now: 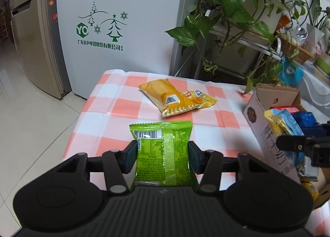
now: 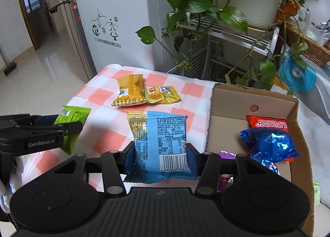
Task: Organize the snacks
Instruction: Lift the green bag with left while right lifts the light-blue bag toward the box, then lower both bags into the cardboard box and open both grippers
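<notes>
My left gripper is shut on a green snack packet held above the checked table; the packet also shows in the right wrist view. My right gripper is shut on a light-blue and yellow snack packet, just left of the cardboard box; that packet shows in the left wrist view beside the box. Two yellow packets lie overlapping in the middle of the table, also in the right wrist view. The box holds a red packet and a blue foil packet.
The table has a pink-and-white checked cloth. A white fridge stands behind it. A metal shelf with potted plants stands behind the box. The table's left edge drops to a tiled floor.
</notes>
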Demonstrator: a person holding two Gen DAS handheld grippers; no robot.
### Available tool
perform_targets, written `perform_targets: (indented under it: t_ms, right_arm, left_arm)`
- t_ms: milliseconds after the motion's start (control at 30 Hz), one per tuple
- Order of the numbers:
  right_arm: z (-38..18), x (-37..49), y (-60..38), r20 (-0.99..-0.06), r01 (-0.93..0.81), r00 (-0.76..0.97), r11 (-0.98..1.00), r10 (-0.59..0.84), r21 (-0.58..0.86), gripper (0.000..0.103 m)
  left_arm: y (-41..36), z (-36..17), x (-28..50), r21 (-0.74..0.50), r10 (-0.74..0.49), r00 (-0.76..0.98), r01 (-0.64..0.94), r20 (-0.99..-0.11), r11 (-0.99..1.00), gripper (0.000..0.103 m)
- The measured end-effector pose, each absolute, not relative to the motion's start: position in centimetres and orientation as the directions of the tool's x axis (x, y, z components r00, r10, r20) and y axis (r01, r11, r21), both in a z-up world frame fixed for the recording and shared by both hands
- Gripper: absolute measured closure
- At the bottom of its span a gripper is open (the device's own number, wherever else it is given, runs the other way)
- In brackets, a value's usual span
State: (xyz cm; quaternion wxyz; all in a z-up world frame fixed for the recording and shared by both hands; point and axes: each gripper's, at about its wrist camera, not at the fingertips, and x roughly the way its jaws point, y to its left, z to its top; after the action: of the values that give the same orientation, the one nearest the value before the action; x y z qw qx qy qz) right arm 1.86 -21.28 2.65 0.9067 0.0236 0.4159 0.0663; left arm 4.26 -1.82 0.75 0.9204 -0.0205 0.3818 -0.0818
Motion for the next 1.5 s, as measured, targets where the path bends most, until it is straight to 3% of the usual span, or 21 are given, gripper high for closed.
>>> perform_targets:
  t_ms: [567, 1500]
  right_arm:
    - [4.4, -0.3, -24.6, -0.714, -0.069, 0.689, 0.991, 0.127, 0.111, 0.046]
    - [7.6, -3.5, -33.8, -0.607, 0.102, 0.79, 0.957, 0.087, 0.271, 0.046]
  left_arm:
    - [-4.5, 0.7, -1.6, -0.147, -0.193, 0.691, 0.126, -0.697, 0.981, 0.052]
    - [-19.1, 4.0, -3.3, -0.157, -0.393, 0.627, 0.398, -0.672, 0.904, 0.052]
